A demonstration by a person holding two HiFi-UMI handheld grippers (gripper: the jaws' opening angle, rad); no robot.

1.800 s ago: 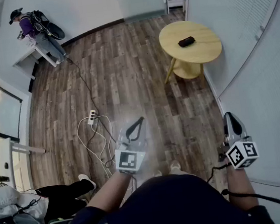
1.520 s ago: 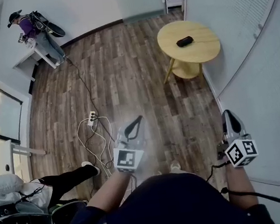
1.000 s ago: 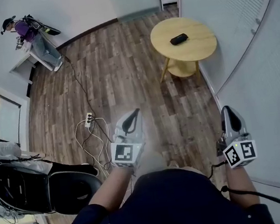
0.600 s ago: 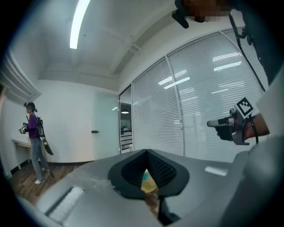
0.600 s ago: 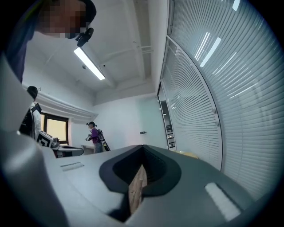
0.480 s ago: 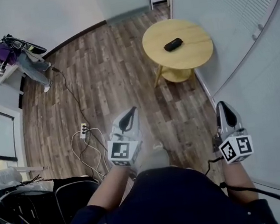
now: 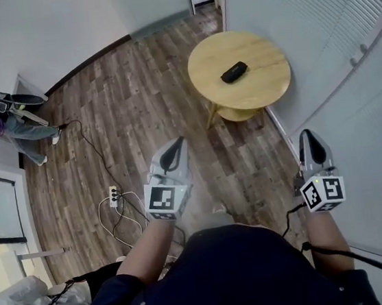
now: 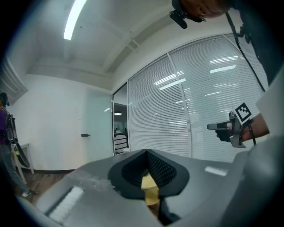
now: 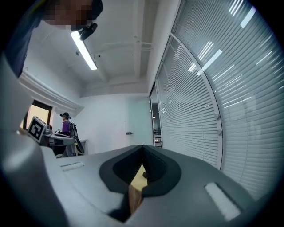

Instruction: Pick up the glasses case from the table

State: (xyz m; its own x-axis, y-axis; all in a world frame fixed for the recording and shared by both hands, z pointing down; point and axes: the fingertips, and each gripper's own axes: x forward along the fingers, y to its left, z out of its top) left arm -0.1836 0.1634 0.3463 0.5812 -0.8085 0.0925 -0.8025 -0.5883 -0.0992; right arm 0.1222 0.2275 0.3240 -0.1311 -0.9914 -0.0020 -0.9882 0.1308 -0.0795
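Black-and-white marker cube (image 7: 322, 193), right hand-held gripper (image 7: 311, 133)

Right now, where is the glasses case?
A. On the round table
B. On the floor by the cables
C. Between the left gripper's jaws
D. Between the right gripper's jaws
A: the dark case lies on top of the round table, near its middle.
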